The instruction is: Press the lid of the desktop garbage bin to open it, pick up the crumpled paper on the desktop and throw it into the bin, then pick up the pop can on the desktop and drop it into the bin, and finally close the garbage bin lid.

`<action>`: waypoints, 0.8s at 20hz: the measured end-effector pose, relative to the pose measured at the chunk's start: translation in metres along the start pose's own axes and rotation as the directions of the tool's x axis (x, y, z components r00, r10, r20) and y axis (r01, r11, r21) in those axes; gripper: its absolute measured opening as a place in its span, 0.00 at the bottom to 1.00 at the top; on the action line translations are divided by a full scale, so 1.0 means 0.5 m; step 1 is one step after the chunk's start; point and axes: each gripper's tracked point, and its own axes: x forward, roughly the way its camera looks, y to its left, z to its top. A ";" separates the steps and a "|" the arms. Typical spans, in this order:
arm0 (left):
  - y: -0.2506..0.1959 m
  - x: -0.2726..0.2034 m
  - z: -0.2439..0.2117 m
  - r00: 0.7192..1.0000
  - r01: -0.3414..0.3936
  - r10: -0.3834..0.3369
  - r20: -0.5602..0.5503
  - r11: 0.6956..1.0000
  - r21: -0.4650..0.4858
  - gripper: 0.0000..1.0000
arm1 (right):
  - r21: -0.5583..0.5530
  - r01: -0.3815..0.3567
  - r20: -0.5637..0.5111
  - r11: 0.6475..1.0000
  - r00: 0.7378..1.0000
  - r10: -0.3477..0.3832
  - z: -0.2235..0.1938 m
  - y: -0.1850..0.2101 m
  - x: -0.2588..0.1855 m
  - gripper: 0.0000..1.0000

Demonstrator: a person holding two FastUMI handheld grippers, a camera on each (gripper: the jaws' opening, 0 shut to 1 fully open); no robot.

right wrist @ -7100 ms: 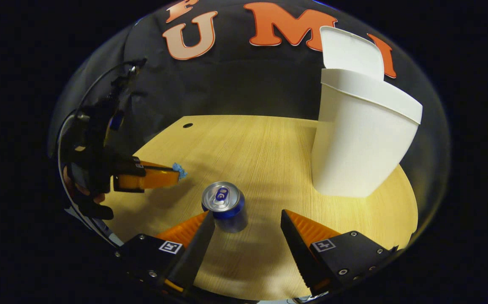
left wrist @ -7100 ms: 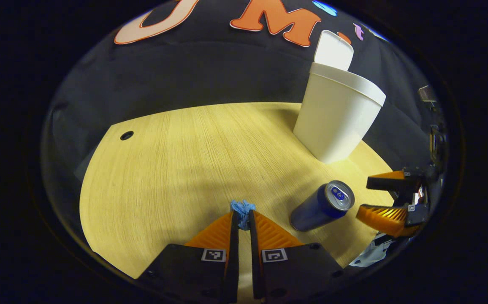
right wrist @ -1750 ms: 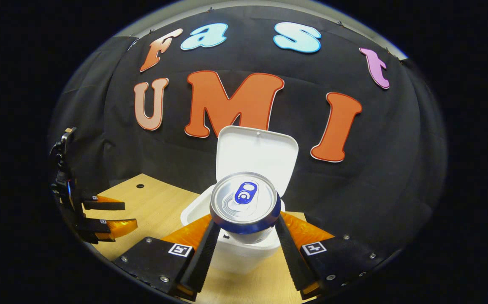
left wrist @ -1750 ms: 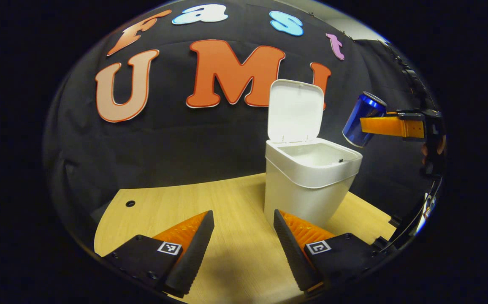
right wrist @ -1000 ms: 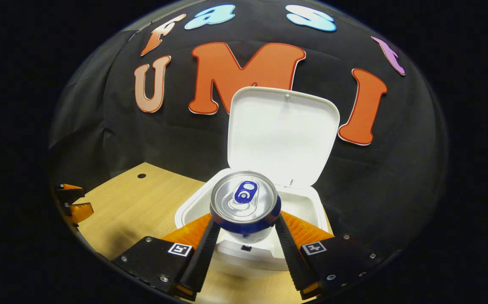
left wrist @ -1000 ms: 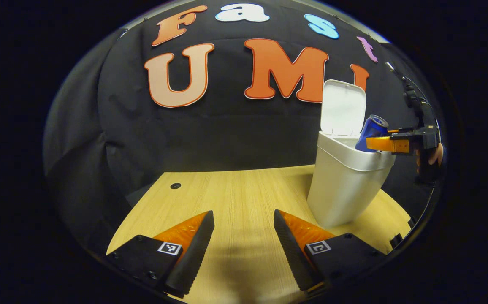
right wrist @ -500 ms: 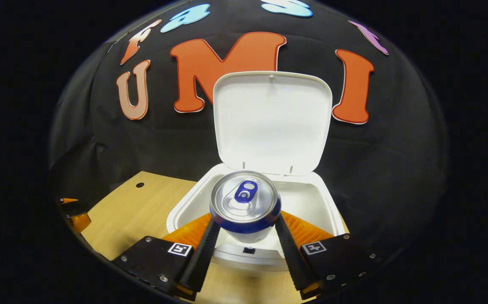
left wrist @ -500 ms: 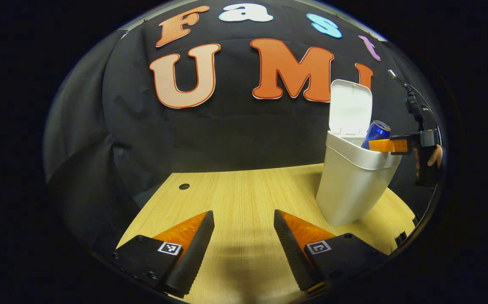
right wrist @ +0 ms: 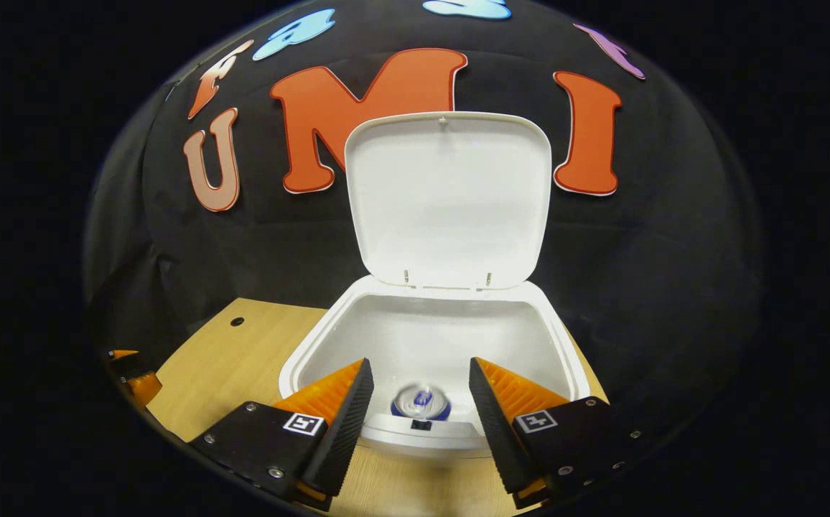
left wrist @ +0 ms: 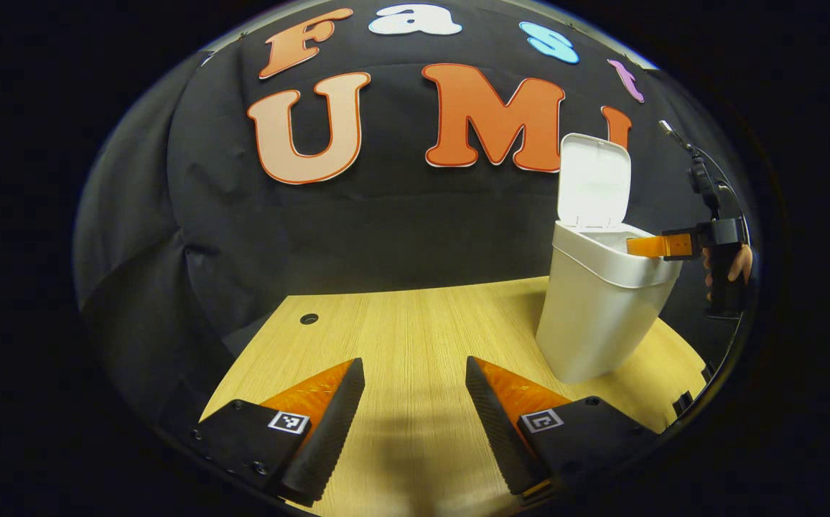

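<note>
Now pop can [right wrist: 421, 402] inside bin [right wrist: 322, 337].

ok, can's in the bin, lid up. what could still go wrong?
1. The right gripper, open, hangs over the front rim of the bin; lowering the lid now could catch its fingers.
2. Pushing the upright lid high up might tip or slide the bin.
3. The can looks blurred, maybe unsettled.

Overhead light fell bright on the white lid [right wrist: 449, 197] and the bench [left wrist: 415, 323], while the cloth wall stayed dim. Fisheye distortion bowed the edges. The pop can [right wrist: 421, 403] inside the bin [right wrist: 530, 316] was blurred.
</note>
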 end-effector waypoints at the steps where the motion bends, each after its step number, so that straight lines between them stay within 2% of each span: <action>1: 0.002 -0.001 0.002 1.000 0.001 -0.001 0.003 1.000 0.000 0.91 | -0.016 0.001 0.009 1.000 1.000 -0.001 0.008 -0.001 -0.003 0.82; 10: 0.018 -0.006 -0.003 1.000 -0.007 0.007 0.006 1.000 -0.012 0.91 | -0.087 0.027 0.142 0.996 0.990 -0.015 0.174 -0.011 -0.032 0.82; 11: 0.018 -0.009 -0.006 1.000 -0.009 0.009 0.003 1.000 -0.016 0.92 | -0.095 0.030 0.154 0.995 0.988 -0.015 0.185 -0.009 -0.029 0.77; 12: 0.018 -0.009 -0.009 1.000 -0.011 0.011 0.000 1.000 -0.020 0.92 | -0.104 0.038 0.168 0.994 0.986 -0.020 0.203 -0.014 -0.031 0.82; 16: 0.027 -0.015 -0.019 1.000 -0.028 0.027 -0.006 1.000 -0.013 0.92 | -0.138 0.063 0.212 0.988 0.977 -0.033 0.272 -0.025 -0.034 0.82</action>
